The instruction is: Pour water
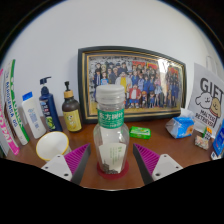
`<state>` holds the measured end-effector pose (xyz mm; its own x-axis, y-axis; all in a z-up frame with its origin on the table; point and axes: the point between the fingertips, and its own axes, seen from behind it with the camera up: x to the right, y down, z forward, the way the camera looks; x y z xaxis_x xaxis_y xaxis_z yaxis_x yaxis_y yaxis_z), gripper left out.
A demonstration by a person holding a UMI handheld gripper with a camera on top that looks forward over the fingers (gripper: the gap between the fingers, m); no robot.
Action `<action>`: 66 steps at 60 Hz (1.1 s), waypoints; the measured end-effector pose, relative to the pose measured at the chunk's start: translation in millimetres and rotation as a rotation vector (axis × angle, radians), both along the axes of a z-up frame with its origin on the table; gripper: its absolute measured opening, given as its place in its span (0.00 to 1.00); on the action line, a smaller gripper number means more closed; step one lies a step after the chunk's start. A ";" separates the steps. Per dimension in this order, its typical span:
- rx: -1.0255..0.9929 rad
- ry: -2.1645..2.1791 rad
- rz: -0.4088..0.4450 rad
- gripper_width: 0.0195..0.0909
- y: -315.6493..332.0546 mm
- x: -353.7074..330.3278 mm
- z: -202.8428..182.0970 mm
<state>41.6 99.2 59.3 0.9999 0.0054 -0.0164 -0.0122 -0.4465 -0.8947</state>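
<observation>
**While bottle is sitting between fingers, grasp step is pending**

Since the clear water bottle is standing upright w/ its white cap on, the job is looking like the grasp stage, pre-pour. The gripper is facing it head-on, fingers spread apart: left pad is sitting at the bottle's 8 o'clock, right pad at its 4 o'clock. A gap is showing on each side, so nothing is being clamped yet; the bottle appears to be resting on the wooden counter on its own base.

Surroundings, clock-wise from the bottle:
- 12 to 1 o'clock, beyond it: framed group photo leaning at the wall.
- 10 o'clock: dark amber pump bottle, blue pump bottle and white tubes further out.
- 8-9 o'clock: pale round bowl-like item, close to the left finger; can't tell exactly what it is.
- 3 o'clock: small green packet, then a blue-white pack and a gift-marked box.

Judgement on next move: fingers need closing evenly on the bottle body, mid-height, w/o tipping it. No obvious receiving cup is showing, unless the pale round item serves. Cap is on, so it probably needs removing before any water is leaving the bottle.
</observation>
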 end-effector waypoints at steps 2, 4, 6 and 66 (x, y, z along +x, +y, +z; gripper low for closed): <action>-0.019 -0.005 -0.006 0.91 -8.1 -0.1 2.0; -0.031 -0.012 -0.018 0.92 -16.6 0.9 6.1; -0.042 -0.020 -0.027 0.92 -26.8 1.1 11.1; -0.135 -0.106 -0.090 0.92 -349.4 -33.2 143.6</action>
<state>8.4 -250.3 202.9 0.9923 -0.0791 0.0949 0.0339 -0.5638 -0.8252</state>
